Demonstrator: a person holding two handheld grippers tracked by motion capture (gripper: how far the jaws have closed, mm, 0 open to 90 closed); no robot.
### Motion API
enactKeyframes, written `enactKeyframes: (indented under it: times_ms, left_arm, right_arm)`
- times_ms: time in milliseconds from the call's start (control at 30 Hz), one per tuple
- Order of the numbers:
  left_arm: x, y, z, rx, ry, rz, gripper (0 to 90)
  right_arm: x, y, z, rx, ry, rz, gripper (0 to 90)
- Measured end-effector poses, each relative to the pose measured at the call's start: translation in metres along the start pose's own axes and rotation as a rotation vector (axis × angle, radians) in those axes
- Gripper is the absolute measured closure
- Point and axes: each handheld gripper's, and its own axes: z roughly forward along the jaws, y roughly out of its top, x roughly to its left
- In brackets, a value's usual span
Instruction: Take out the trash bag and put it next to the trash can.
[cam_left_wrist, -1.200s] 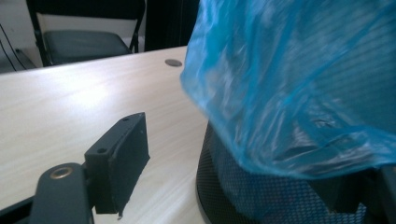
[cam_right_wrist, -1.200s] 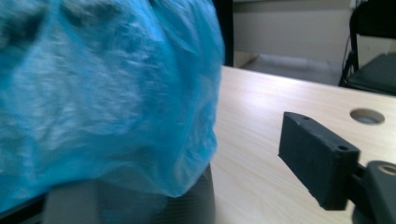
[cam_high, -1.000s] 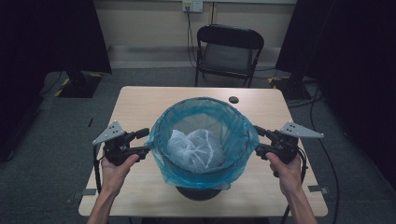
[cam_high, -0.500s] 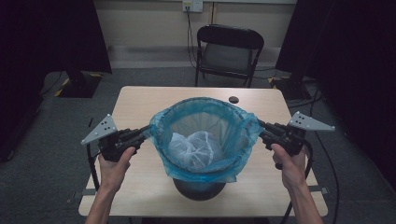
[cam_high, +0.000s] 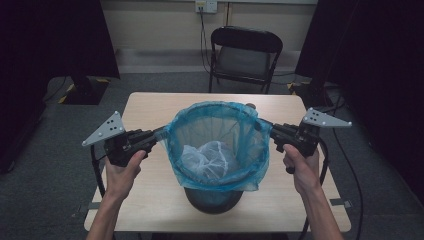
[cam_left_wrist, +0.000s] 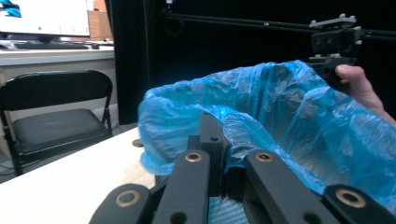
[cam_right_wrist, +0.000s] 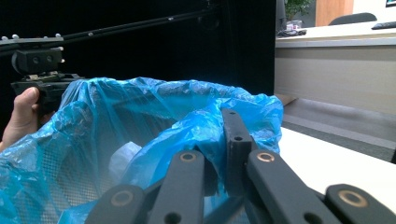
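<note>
On the wooden table (cam_high: 150, 107) stands a dark bin (cam_high: 212, 199) lined with a blue trash bag (cam_high: 220, 127); white crumpled stuff (cam_high: 207, 157) lies inside. The left gripper (cam_high: 161, 135) pinches the bag's left edge tight; the right gripper (cam_high: 263, 129) pinches its right edge, jaws just squeezed together.

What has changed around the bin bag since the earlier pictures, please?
Both grippers, left and right, have just closed on the blue bag rim and lifted it, stretching it above the bin. The white wad inside, table and chair stayed put.

Bag (cam_high: 220, 135) in bin (cam_high: 212, 199) on table (cam_high: 150, 107)
</note>
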Motion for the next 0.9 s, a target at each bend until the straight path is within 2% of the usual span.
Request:
enactKeyframes:
  times_ms: [167,333,400,467,533,567,733,867,900]
  left_arm:
    - [-0.006,0.01,0.015,0.02,-0.026,0.002,89.4]
    - [-0.012,0.025,0.028,0.028,-0.047,0.017,89.5]
    - [-0.016,0.032,0.033,0.023,-0.069,0.02,89.5]
    - [-0.02,0.039,0.039,0.017,-0.089,0.022,89.5]
    - [-0.023,0.046,0.044,0.021,-0.095,0.033,89.5]
    - [-0.024,0.048,0.047,0.02,-0.102,0.034,89.5]
    - [-0.032,0.063,0.064,0.013,-0.147,0.027,89.5]
    - [-0.04,0.076,0.076,-0.003,-0.184,0.034,89.4]
    - [-0.041,0.079,0.078,-0.003,-0.19,0.035,89.4]
  right_arm:
    - [0.003,0.009,0.004,-0.008,0.022,0.01,86.5]
    - [0.012,0.022,0.012,0.002,0.039,-0.014,84.5]
    - [0.019,0.028,0.016,-0.008,0.075,-0.018,81.7]
    - [0.024,0.033,0.018,-0.009,0.085,-0.03,73.8]
    - [0.028,0.038,0.022,0.002,0.095,-0.044,63.2]
    - [0.032,0.04,0.025,0.011,0.096,-0.05,55.1]
    - [0.044,0.047,0.034,0.03,0.142,-0.072,39.2]
    - [0.054,0.052,0.041,0.048,0.197,-0.077,29.0]
    - [0.056,0.053,0.042,0.048,0.195,-0.083,28.3]
